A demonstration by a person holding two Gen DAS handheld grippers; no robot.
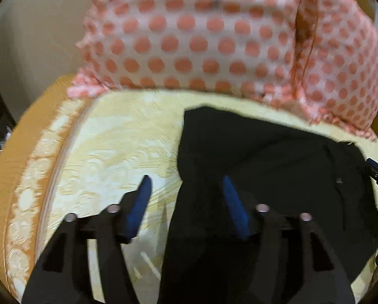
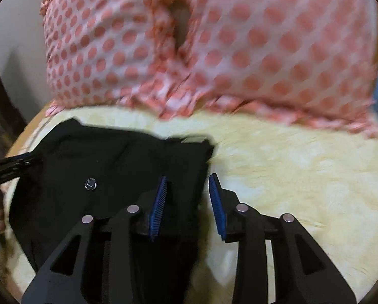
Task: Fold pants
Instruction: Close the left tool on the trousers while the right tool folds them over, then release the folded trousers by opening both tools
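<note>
We see black pants on the bed, left tongs spread astride their left edge, right tongs spread astride their right edge, both empty

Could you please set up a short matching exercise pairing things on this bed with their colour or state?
Things:
1. pants
2. pillows
3. bedspread
4. left gripper

Descriptions:
A. pale yellow, patterned
B. black, lying on the bed with a round button showing
C. open, one finger over the pants and one over the bedspread
D. white with pink dots, standing at the far side of the bed

Pairs: 1-B, 2-D, 3-A, 4-C
</note>
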